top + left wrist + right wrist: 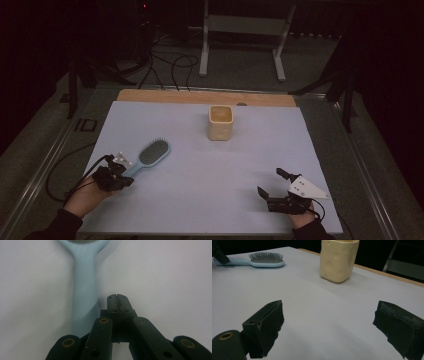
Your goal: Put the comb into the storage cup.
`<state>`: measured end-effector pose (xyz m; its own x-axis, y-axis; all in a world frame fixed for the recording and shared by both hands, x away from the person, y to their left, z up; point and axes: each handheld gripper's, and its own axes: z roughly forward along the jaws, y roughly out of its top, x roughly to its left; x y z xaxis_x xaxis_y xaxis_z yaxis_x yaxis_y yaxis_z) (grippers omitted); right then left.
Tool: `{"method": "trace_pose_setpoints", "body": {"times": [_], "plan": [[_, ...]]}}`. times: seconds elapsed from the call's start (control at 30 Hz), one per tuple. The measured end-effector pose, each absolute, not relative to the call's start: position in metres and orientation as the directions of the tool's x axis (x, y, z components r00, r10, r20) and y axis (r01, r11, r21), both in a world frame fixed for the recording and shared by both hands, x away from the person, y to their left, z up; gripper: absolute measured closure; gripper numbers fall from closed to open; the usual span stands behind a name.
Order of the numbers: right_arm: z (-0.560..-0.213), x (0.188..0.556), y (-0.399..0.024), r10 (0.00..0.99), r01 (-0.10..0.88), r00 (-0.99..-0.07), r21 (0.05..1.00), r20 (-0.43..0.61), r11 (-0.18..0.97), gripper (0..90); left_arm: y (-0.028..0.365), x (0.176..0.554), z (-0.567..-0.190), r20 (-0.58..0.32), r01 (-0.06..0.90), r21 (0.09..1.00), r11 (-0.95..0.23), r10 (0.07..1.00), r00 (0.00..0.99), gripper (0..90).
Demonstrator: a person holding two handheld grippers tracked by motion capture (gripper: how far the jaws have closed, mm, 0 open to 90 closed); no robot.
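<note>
With my left gripper point(117, 298) clenched empty just right of the hairbrush point(150, 155) handle at the near-left of the table point(200, 200), I should open it, then straddle the handle squarely before squeezing.

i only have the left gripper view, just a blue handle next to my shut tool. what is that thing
Observer: A hairbrush, bristles up, lying flat on the table.
Operator: anything else on the table
Observer: A cream cup stands upright near the far edge, apart from the brush.
Operator: where's the right tool
Observer: The right tool is at the near right of the table, its jaws wide open with nothing between them.
Operator: is my tool gripping the handle
Observer: No. The left tool is shut beside the handle, not around it.
</note>
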<state>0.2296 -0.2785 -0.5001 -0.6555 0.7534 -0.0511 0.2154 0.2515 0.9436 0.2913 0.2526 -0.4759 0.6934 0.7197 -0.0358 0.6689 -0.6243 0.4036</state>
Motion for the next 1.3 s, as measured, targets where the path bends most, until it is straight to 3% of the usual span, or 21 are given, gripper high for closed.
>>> {"method": "trace_pose_setpoints", "body": {"times": [0.43, 0.67, 0.97, 1.3], "plan": [[-0.5, 0.23, -0.279, 0.755, 0.215, -0.653, 0.944, -0.052, 0.251, 8.5, 0.264, 0.293, -0.458, -0.052, 0.707, 0.413, -0.574, 0.761, 0.647, 87.3], [-0.5, 0.23, -0.279, 0.756, 0.216, -0.653, 0.943, -0.052, 0.252, 8.4, 0.267, 0.296, -0.449, -0.04, 0.728, 0.407, -0.551, 0.786, 0.617, 68.2], [-0.5, 0.23, -0.279, 0.756, 0.221, -0.652, 0.942, -0.049, 0.251, 8.4, 0.268, 0.303, -0.441, -0.021, 0.753, 0.376, -0.54, 0.807, 0.59, 33.3], [-0.501, 0.23, -0.278, 0.757, 0.223, -0.652, 0.942, -0.048, 0.252, 8.4, 0.268, 0.313, -0.439, -0.061, 0.769, 0.352, -0.534, 0.807, 0.588, 6.1]]}}
